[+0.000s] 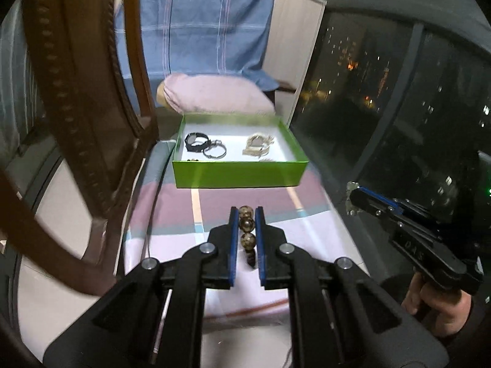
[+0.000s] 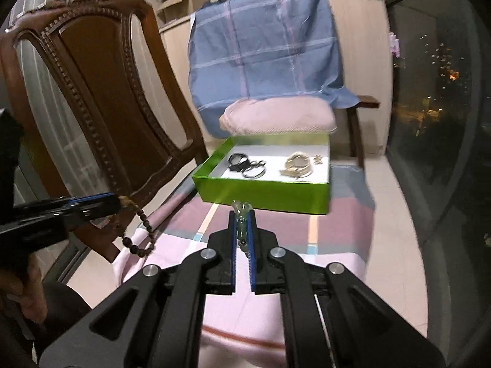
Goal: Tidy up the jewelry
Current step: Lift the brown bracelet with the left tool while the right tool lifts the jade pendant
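Observation:
A green box [image 1: 239,173] with a white floor stands on the checked cloth ahead. It holds a black watch [image 1: 196,141], metal rings [image 1: 214,151] and a pale bracelet pile [image 1: 257,146]. My left gripper [image 1: 246,214] is shut on a brown bead bracelet [image 1: 247,224], held above the cloth short of the box. In the right wrist view the beads [image 2: 144,233] hang in a loop from it. My right gripper [image 2: 242,214] is shut on a pale green jewelry piece [image 2: 241,211], also short of the green box [image 2: 264,196]. The right gripper also shows at the right of the left wrist view [image 1: 353,197].
A carved wooden chair [image 2: 101,92] stands close on the left. A pink cushion [image 2: 276,116] and a blue checked cloth [image 2: 264,49] lie behind the box. A dark window [image 1: 399,107] runs along the right side.

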Action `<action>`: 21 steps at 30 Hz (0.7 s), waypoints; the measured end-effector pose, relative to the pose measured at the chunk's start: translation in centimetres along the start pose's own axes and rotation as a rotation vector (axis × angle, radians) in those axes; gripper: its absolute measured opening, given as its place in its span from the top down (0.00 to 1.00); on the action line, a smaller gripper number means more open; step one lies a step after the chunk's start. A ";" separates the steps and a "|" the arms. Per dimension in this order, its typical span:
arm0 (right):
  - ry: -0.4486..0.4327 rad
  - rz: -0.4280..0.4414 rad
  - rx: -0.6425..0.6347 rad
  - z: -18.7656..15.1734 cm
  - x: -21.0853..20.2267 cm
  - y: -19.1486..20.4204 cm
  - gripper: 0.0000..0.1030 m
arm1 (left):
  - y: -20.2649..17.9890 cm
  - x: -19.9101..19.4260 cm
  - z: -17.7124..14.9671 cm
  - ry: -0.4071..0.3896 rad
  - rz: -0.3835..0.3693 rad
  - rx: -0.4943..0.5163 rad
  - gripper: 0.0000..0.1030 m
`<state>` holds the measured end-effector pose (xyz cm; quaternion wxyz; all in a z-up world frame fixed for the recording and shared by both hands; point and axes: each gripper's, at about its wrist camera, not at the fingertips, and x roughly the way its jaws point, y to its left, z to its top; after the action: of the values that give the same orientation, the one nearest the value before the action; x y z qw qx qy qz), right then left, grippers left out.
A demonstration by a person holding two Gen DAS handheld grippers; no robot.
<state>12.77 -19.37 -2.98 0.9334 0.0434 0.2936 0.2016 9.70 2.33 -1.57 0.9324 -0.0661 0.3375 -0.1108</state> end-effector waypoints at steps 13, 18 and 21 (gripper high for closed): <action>-0.057 -0.086 -0.003 -1.0 -7.7 2.0 0.94 | -2.4 -4.7 -3.1 -0.031 -0.033 0.020 0.90; -0.073 -0.096 -0.009 -1.3 -9.4 2.6 0.93 | -3.0 -6.3 -3.4 -0.048 -0.036 0.029 0.90; -0.081 -0.103 -0.008 -1.3 -10.0 2.5 0.93 | -3.3 -6.9 -3.5 -0.053 -0.035 0.035 0.90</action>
<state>3.73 -21.15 1.72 0.9538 0.0326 0.2567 0.1527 1.77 0.74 0.61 0.9400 -0.0584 0.3094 -0.1312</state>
